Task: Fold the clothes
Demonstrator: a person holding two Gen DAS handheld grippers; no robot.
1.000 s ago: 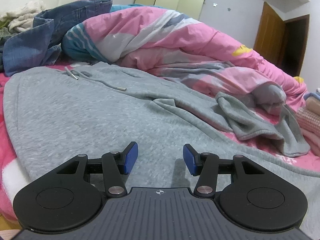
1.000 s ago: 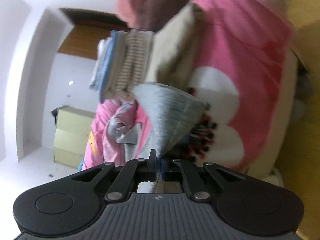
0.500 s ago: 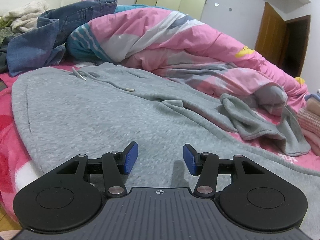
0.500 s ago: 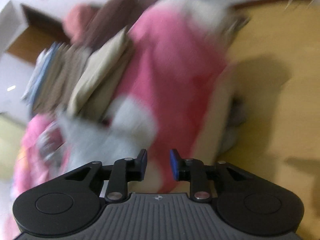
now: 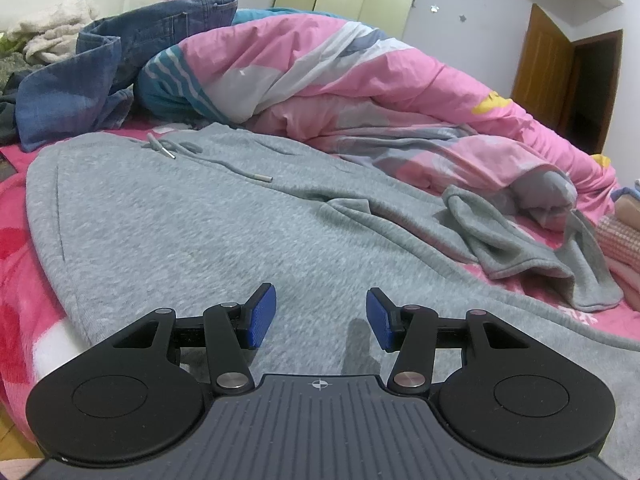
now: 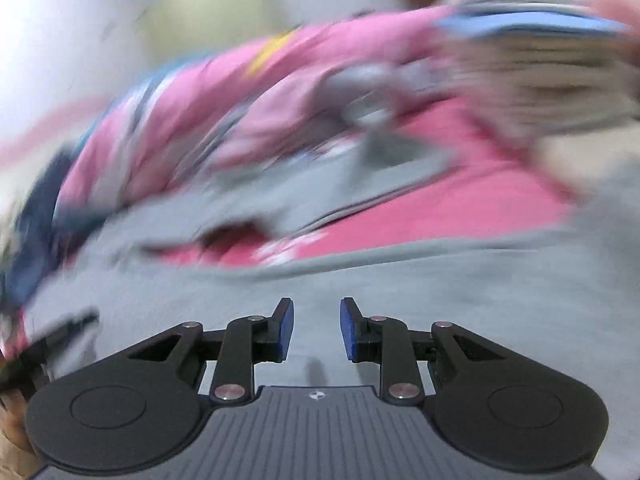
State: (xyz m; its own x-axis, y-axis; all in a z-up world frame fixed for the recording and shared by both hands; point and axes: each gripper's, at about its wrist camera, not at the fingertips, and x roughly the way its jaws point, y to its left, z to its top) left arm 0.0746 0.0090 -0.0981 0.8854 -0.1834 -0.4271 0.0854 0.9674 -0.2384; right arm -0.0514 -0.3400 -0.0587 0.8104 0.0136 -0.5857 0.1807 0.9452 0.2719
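Grey sweatpants [image 5: 208, 232] lie spread across the pink bed, drawstrings [image 5: 208, 160] near the waistband at the far left, a crumpled leg end [image 5: 532, 252] at the right. My left gripper [image 5: 322, 316] hovers just above the grey fabric, open, nothing between its blue pads. The right wrist view is heavily blurred by motion. There my right gripper [image 6: 316, 330] is open over the same grey sweatpants [image 6: 400, 292], holding nothing.
A bunched pink quilt [image 5: 340, 80] lies behind the sweatpants. Blue jeans [image 5: 100, 72] and pale clothes are heaped at the back left. A stack of folded clothes [image 6: 552, 60] sits at the right. A wooden door [image 5: 552, 72] stands beyond the bed.
My right gripper let go of the grey fabric it was shut on, opened, and swung round fast to face the bed. The left gripper drifted slightly left, still open.
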